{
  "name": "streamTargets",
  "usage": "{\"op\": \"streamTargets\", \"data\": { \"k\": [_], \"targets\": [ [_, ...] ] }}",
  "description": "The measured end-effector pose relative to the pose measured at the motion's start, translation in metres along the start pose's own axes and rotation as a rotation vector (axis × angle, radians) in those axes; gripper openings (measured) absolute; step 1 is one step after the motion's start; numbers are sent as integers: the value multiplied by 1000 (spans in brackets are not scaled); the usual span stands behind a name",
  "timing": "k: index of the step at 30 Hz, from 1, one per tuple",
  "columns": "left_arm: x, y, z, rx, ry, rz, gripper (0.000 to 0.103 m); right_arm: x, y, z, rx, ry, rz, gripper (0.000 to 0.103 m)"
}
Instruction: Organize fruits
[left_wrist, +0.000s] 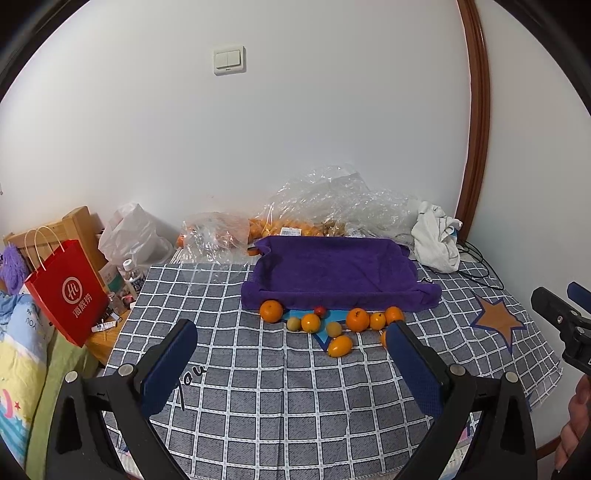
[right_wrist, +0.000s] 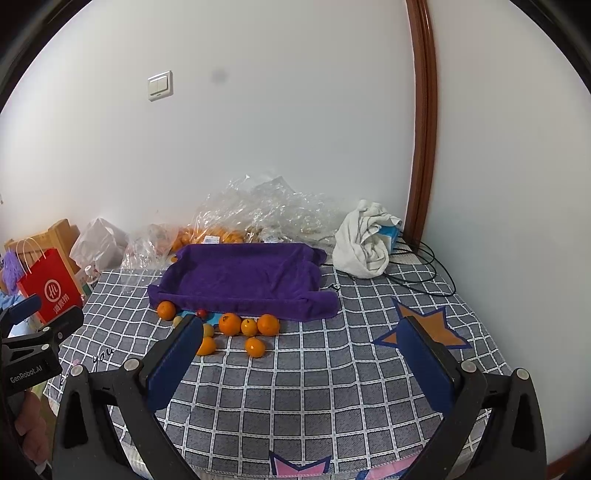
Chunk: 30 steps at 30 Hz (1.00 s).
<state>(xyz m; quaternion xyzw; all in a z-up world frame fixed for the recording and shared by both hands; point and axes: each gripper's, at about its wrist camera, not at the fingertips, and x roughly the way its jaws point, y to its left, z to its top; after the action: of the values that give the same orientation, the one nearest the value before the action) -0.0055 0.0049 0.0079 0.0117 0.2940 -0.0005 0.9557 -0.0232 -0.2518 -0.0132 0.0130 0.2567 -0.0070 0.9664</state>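
Fruits (left_wrist: 357, 319), round, orange, on checked cloth (left_wrist: 258, 387) by fuzzy purple towel (left_wrist: 332, 273); maybe loquats. Left gripper (left_wrist: 291, 332), right gripper (right_wrist: 303, 328) both agape.

Checked bedsheet (left_wrist: 258, 406) under fruits (left_wrist: 357, 319), purple towel (left_wrist: 332, 273).

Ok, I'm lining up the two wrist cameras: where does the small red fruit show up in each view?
Left wrist view: small red fruit sits just below centre, against the front edge of the purple towel-lined tray, between oranges.
Right wrist view: small red fruit lies left of centre, at the same front edge of the tray.
Shared landmark: the wall light switch.
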Motion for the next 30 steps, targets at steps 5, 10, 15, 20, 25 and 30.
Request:
{"op": "streamTargets", "data": {
  "k": [5,10,15,20,25,30],
  "targets": [
    [0,1,0,-3,0,0,103,1,0,0,-5,2,-2,103],
    [0,2,1,-5,-2,-1,103,0,1,0,-5,3,-2,103],
    [0,2,1,-3,-2,-1,103,0,1,1,-5,3,-3,103],
    [0,2,1,-6,-2,-1,103,0,1,1,-7,3,-3,103],
    [-1,2,1,-6,-3,-1,103,0,1,0,-8,3,-3,103],
    [0,2,1,-7,-3,-3,103,0,1,0,-10,4,-3,103]
  ]
}}
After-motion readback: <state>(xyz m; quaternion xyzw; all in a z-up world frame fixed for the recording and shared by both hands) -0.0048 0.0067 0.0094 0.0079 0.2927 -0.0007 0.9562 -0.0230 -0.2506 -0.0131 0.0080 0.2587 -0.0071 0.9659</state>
